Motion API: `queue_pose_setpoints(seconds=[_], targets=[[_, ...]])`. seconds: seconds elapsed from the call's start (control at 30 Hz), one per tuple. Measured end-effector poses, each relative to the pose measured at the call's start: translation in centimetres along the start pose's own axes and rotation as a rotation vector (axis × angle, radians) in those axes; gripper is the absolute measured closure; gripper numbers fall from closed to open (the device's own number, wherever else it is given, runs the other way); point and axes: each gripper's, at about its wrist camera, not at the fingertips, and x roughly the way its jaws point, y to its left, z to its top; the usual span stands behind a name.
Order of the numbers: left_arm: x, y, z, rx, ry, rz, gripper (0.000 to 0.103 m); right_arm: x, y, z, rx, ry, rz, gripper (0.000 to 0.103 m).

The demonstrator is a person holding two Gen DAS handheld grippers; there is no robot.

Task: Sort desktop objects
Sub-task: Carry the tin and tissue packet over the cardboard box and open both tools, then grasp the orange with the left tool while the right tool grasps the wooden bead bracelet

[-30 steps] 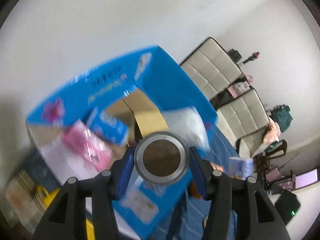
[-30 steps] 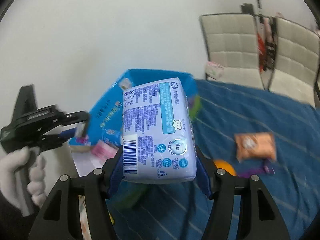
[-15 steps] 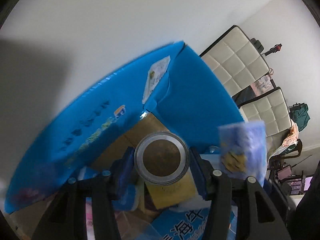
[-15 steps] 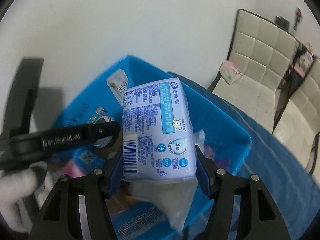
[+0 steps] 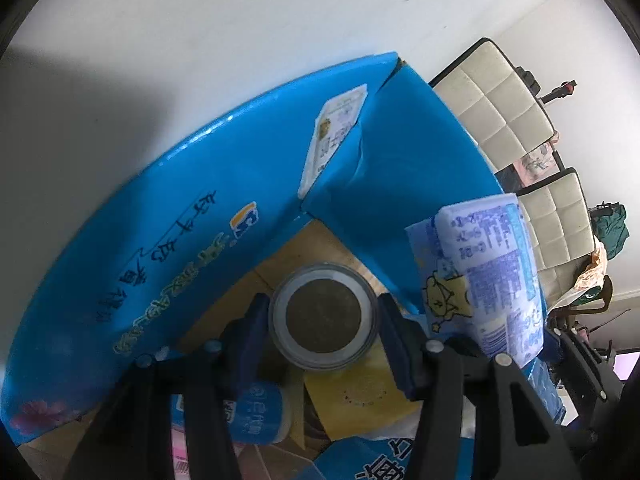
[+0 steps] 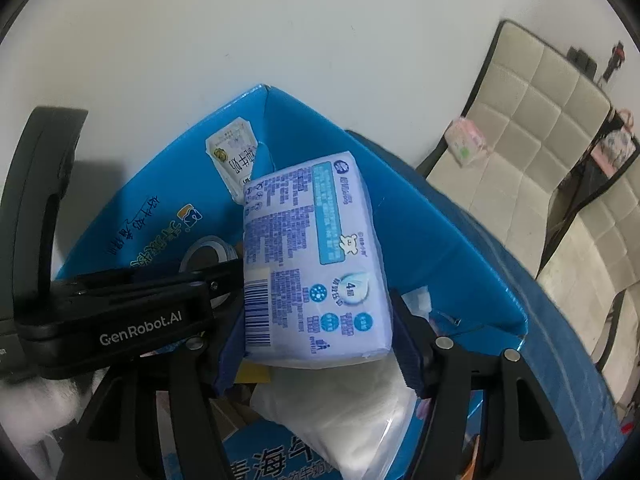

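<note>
Both grippers point steeply down into the open blue box (image 5: 224,184). The left gripper (image 5: 323,332) is about half open, its pads clamped on the sides of a round tin (image 5: 323,318) held above the box's brown cardboard floor. Beside it, the right gripper (image 6: 316,344) is spread wide, its pads pressing a pale blue tissue pack (image 6: 312,256) that hangs over the box's middle, above a white plastic bag (image 6: 344,412). Farther off, beyond the box, stand cream padded chairs (image 6: 532,128).
</note>
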Motion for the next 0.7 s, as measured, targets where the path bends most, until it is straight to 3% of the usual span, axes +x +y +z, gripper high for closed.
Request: queue_pose_setpoints(seconds=[0.13,0.4,0.57,0.7], targets=[[-0.3,0.2,-0.4,-0.008,0.019,-0.004,0.05,-0.4,-1.2,-0.2,0.033,0.029,0.064,0.034],[-5.3,-1.0,-3.0,0.051,-0.039,-0.025,0.038,-6.5,-4.3,-4.9,0.164,-0.147,0.208,0.033],[-8.7,-3.4,-6.4,0.123,-0.064,-0.046,0.037,-11.3,-8.5,-10.8,0.298,-0.257,0.292,0.033],[-10.3,-7.9,-11.1,0.228,-0.04,-0.091,0.032,-14.0,-13.8,-19.5,0.435,-0.266,0.256,0.032]])
